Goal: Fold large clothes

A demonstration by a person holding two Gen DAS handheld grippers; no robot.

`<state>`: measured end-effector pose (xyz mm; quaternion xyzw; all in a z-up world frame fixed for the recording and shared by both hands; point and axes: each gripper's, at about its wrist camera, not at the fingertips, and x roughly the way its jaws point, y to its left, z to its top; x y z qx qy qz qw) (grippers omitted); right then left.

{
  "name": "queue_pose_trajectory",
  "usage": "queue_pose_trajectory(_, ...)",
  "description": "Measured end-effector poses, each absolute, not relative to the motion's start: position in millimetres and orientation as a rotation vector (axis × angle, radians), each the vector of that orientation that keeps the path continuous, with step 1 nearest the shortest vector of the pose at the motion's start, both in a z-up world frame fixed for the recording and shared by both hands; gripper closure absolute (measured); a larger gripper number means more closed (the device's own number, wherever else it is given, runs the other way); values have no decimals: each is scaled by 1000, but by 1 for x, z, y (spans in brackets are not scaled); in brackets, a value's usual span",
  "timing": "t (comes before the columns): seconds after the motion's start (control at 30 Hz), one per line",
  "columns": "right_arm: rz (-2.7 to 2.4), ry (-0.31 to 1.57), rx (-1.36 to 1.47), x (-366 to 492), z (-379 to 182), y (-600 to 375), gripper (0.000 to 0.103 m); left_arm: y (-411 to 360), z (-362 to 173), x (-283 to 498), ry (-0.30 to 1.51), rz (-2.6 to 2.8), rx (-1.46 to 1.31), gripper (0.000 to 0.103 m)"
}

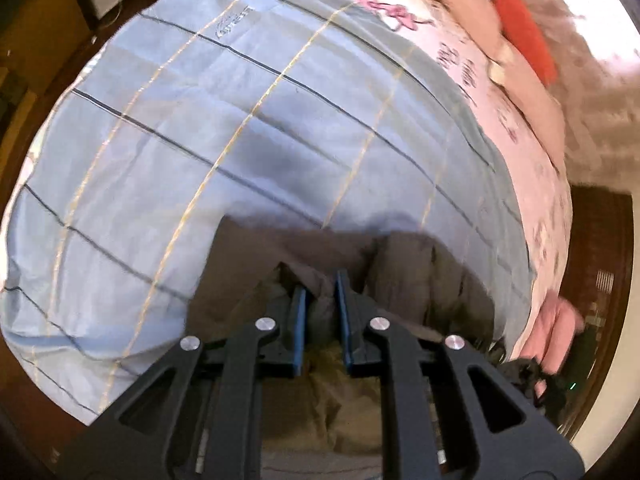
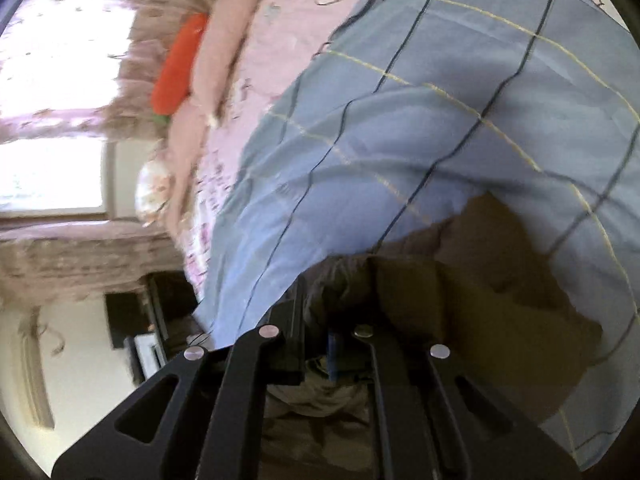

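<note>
left wrist view is showing the left gripper (image 1: 321,300) pinching a fold of the olive garment (image 1: 424,280) above the blue sheet (image 1: 240,128). the right gripper (image 2: 316,336) is seemingly pinching it too, though blurred. it is looking soft, light and limp, so edges are suiting grips best.

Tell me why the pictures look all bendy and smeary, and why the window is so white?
Left wrist view: the fisheye lens curves the blue checked sheet into a dome, and the orange cushion is smeared by motion. Right wrist view: the window glares pure white, the curtain is blurred, and the dark olive garment lies in shade.
</note>
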<state>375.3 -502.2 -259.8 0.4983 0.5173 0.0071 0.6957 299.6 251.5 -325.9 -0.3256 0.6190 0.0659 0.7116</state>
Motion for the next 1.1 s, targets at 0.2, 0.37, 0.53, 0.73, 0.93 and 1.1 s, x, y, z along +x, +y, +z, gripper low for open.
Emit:
queue_pose_trajectory(0.2, -113, 1297, 869, 413, -314, -484, 96, 233, -367, 343, 1413, 240, -609, 87)
queue_pose_trajectory(0.37, -150, 1379, 843, 406, -361, -479, 98, 206, -415, 339, 1478, 299, -458, 86)
queue_pose_trajectory(0.53, -123, 1430, 843, 410, -358, -487, 92, 188, -432, 334, 1482, 326, -224, 79)
queue_pose_trajectory(0.73, 87, 1249, 1086, 404, -286, -519, 12, 191, -419, 334, 1451, 317, -176, 76)
queue_pose_trajectory(0.93, 221, 1019, 1398, 357, -267, -549, 1, 193, -421, 327, 1459, 313, -186, 72)
queue_pose_trajectory(1.1, 71, 1092, 1919, 320, -344, -588, 1, 197, -420, 319, 1453, 300, -212, 65)
